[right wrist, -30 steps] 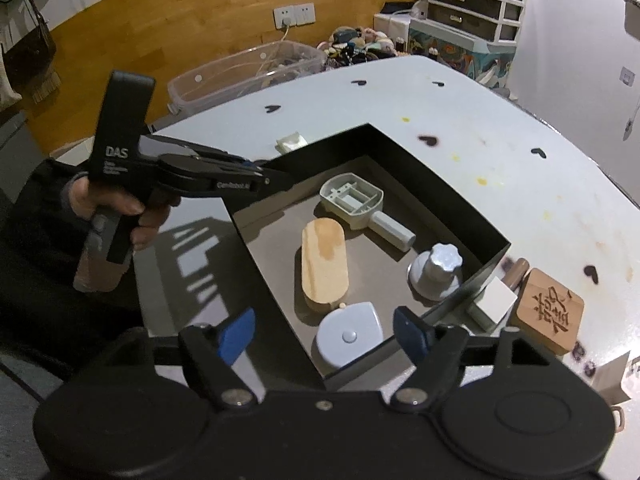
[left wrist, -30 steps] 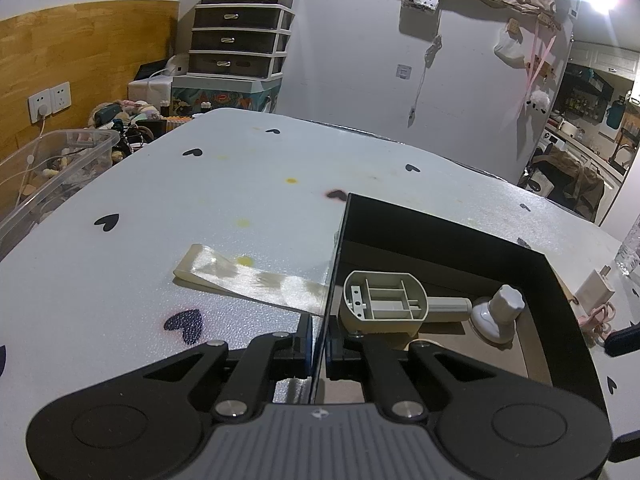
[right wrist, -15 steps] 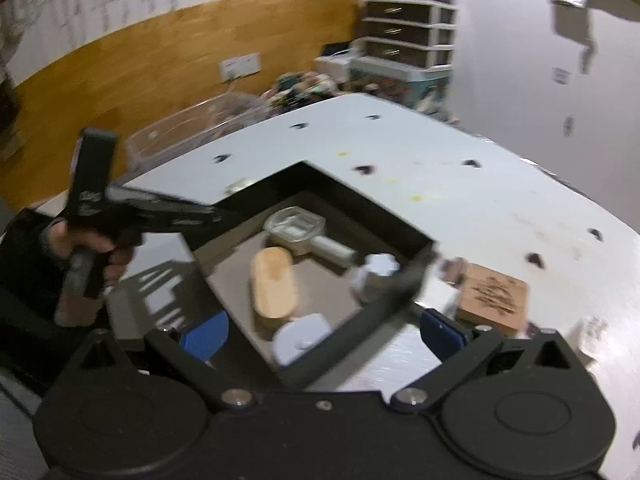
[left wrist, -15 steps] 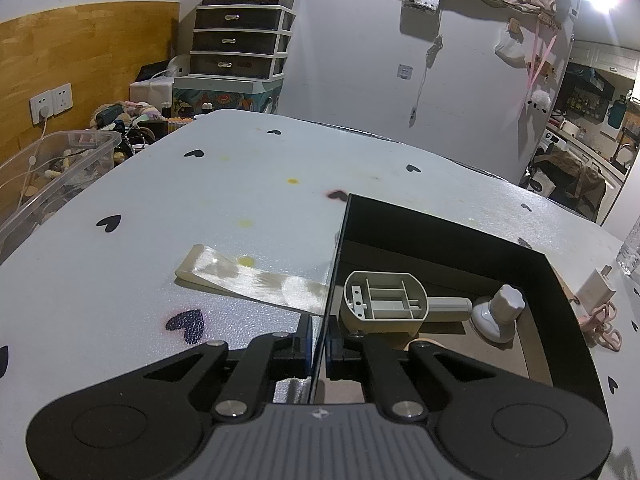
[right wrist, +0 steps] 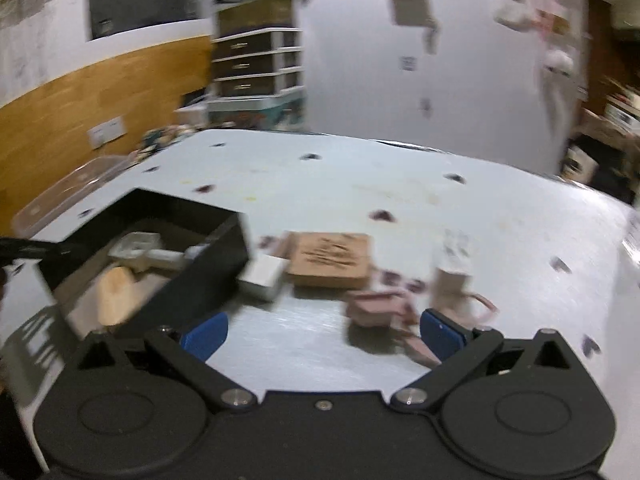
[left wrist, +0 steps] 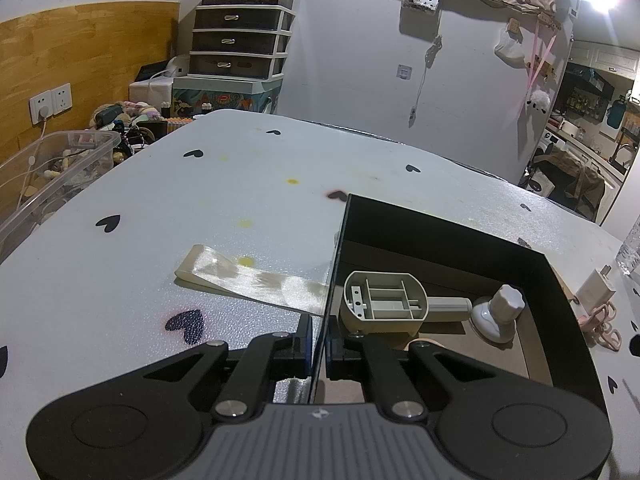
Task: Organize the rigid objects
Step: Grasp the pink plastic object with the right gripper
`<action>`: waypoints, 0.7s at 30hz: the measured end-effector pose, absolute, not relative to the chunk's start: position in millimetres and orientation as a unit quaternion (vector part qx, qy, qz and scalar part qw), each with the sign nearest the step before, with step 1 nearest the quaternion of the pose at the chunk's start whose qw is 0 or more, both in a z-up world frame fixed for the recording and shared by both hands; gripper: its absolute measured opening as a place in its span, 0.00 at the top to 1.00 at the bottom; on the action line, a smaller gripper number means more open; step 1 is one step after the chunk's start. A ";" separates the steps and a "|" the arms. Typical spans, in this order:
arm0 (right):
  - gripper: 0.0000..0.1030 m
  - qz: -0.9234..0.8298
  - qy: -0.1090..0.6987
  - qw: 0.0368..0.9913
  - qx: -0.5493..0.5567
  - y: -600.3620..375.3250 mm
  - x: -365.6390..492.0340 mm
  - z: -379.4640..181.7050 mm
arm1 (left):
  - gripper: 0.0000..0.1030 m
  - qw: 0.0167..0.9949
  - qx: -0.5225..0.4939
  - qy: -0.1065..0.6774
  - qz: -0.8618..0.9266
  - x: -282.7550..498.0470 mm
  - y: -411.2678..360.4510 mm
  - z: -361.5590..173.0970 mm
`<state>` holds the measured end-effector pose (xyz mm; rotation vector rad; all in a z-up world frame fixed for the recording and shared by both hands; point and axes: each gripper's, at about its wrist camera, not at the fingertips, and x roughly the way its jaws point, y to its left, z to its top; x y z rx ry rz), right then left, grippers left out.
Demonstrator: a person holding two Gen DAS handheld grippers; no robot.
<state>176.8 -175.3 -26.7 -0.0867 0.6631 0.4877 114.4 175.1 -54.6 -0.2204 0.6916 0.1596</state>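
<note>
Black left gripper (left wrist: 318,346): jaws pinched narrow on the near wall of the box (left wrist: 448,232), one pad outside, one inside; it steadies the box and has not shifted over the last second.
Right gripper (right wrist: 322,330): blue pads (right wrist: 204,334) spread as wide as they go with only bare table between them; the jaws have just been opening, and nothing is held.
What changed: a second ago the right gripper looked down into the box; now its view has swung away to the loose things on the table beside it. The picture is blurred by that swing.
In the box: grey handled part (left wrist: 384,300), white knob (left wrist: 500,312), and a wooden oval (right wrist: 116,296) seen from the right wrist.
Left outside: white block (right wrist: 264,276) touching the box's outer wall, carved wooden tile (right wrist: 330,258) just beside it, pink cable (right wrist: 384,310) nearest the right pad, and a charger (right wrist: 452,276) behind that.
Meaning: probably one drop-off is finished and the next pick is beginning; several things remain to be boxed.
Next: likely the white block or the tile; I can't tell which.
Risk: the cable lies close by and could snag.
</note>
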 end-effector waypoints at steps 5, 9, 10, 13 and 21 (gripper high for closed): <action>0.00 0.187 0.316 0.929 -0.044 -185.1 188.0 -43.6 | 0.95 0.932 -0.108 0.338 0.078 114.2 175.3 -54.7; 0.01 0.176 0.308 0.934 -0.034 -184.9 197.7 -53.2 | 0.94 0.932 -0.109 0.338 0.079 113.9 176.2 -54.4; 0.01 0.178 0.304 0.935 -0.033 -182.5 199.3 -54.6 | 0.94 0.932 -0.109 0.338 0.079 113.9 176.2 -54.5; 0.10 0.177 0.296 0.937 -0.043 -170.3 204.2 -58.8 | 0.94 0.932 -0.109 0.337 0.079 113.7 176.2 -54.6; 0.20 0.155 0.295 0.939 -0.087 -143.8 213.8 -77.0 | 0.94 0.932 -0.109 0.337 0.078 113.8 176.2 -54.7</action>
